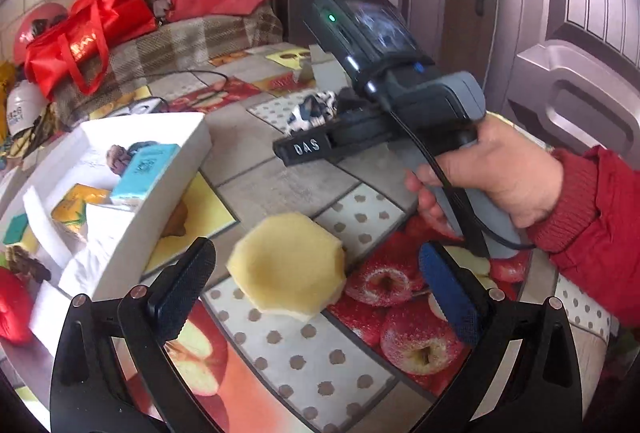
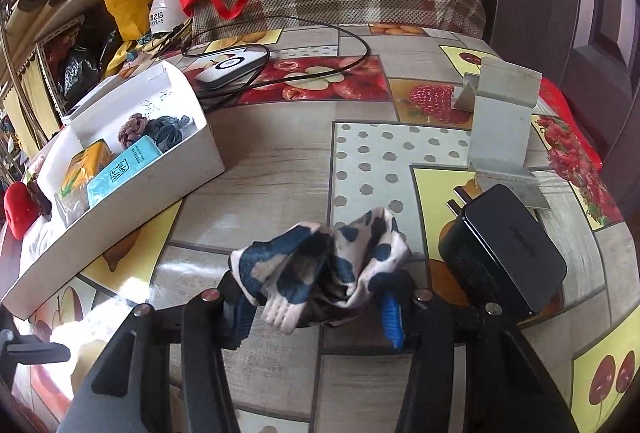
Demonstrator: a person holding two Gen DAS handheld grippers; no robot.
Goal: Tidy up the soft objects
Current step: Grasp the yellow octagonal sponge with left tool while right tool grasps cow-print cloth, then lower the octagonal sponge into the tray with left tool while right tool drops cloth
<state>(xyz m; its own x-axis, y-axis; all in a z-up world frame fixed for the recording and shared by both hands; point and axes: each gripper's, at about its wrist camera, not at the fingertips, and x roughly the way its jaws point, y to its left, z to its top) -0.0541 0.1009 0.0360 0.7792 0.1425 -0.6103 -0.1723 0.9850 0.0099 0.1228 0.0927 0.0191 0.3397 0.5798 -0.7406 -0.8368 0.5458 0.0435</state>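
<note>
Item 1: my right tool (image 2: 316,297). Its jaws are partly closed and pinch a crumpled white fabric piece with dark blue blotches (image 2: 324,265) at the tips. The bundle bulges up and forward between the pads; a ribbed white edge droops below them. From my left wrist view the same fabric (image 1: 314,109) shows past the nose of the right tool (image 1: 320,137), held in my right hand (image 1: 500,177).

Item 2: my left tool (image 1: 316,297). Its jaws are wide apart and hold nothing. The pale yellow, roughly round foam sponge (image 1: 290,265) lies flat on the fruit-print tabletop (image 1: 304,361), just ahead of the tips and between their lines, somewhat nearer the left pad. It has no clear long axis, so the approach angle matters little, I judge.

Item 3: white rectangular cardboard box (image 2: 132,193), open-topped. It sits on the tabletop to the left of, and beyond, both tools, its long side running diagonally away. It already holds a light blue packet (image 2: 124,169), a yellow packet (image 2: 86,161) and dark fabric rosettes (image 2: 160,129).

Relation governing the next move: the box lies up and left of the gripped fabric and well apart from it, so the carry probably goes leftward over its near wall. My left tool is the nearer to the sponge.
</note>
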